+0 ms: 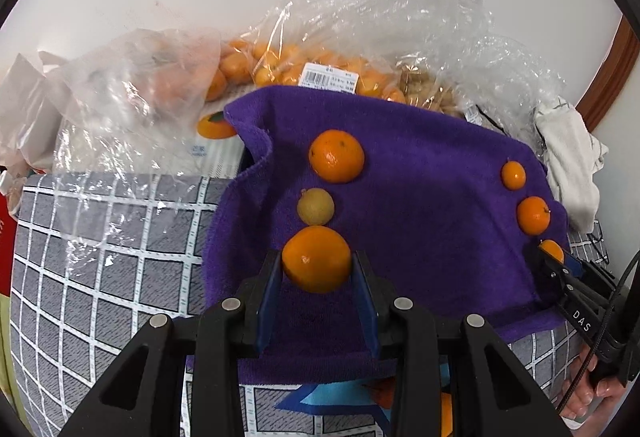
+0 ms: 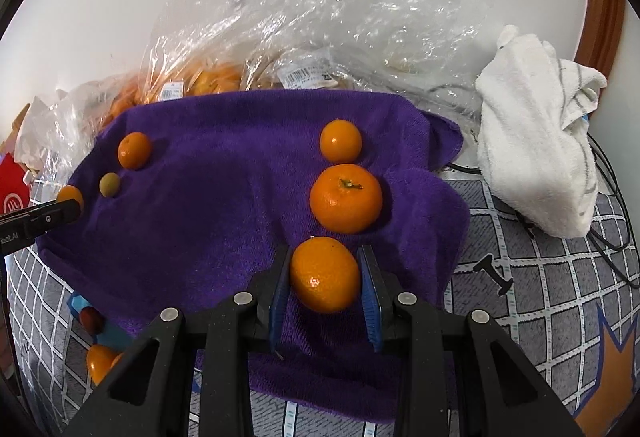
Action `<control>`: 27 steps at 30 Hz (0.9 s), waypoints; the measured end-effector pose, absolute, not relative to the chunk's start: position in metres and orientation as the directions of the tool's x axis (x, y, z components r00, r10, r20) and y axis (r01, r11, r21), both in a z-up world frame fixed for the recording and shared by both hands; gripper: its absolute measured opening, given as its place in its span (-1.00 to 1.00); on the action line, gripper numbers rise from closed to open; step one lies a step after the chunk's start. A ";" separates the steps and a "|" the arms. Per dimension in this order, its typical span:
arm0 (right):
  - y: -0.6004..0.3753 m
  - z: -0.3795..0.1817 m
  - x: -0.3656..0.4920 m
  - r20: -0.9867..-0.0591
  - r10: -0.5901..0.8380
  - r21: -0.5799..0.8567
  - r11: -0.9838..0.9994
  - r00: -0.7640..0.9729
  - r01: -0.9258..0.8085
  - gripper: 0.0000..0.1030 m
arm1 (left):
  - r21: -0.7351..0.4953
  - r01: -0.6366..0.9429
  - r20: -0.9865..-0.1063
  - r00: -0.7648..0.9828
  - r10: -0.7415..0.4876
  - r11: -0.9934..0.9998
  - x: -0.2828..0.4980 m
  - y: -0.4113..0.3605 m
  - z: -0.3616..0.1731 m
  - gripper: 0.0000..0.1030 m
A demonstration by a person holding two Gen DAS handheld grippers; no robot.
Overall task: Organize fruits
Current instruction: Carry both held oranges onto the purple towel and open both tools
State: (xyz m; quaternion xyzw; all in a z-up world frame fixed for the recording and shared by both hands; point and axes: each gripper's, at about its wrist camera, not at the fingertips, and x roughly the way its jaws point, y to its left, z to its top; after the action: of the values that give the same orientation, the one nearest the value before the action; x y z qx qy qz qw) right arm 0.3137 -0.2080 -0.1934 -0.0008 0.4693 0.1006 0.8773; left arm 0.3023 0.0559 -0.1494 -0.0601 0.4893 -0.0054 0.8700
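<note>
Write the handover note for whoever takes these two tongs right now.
Left tongs: shut on an orange, at the near end of the left column on the purple towel.
Right tongs: shut on another orange, at the near end of the right column.
Done: left column has a large orange and a small yellowish fruit; right column has two oranges.
Left: release both; more fruit waits in the plastic bags behind the towel.

"DAS" stands in white letters on the right gripper (image 1: pixel 560 269). The left gripper (image 2: pixel 74 207) shows "AI" ending a cut-off word. Barcode labels (image 1: pixel 330 77) on the far plastic bags (image 1: pixel 360 37) are too small to read.
</note>
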 end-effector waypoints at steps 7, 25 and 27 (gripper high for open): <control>-0.209 -0.202 0.317 -0.837 0.166 0.088 0.981 0.522 -0.173 -0.37 | -0.084 -0.048 -0.862 0.504 -0.048 0.995 0.306 0.053 -0.161 -0.35; -0.201 -0.202 0.314 -0.840 0.140 0.046 0.981 0.524 -0.189 -0.13 | -0.050 -0.023 -0.872 0.489 -0.033 0.998 0.311 0.049 -0.167 -0.29; -0.201 -0.195 0.309 -0.835 0.156 0.057 0.979 0.528 -0.198 -0.02 | -0.065 -0.014 -0.872 0.487 -0.050 0.998 0.310 0.049 -0.163 -0.19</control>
State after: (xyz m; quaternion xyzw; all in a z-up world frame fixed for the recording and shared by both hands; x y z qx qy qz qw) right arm 0.3090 -0.2006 -0.1954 -0.0221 0.4751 0.1012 0.8738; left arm 0.3104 0.0493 -0.1633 -0.0316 0.5062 -0.0106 0.8618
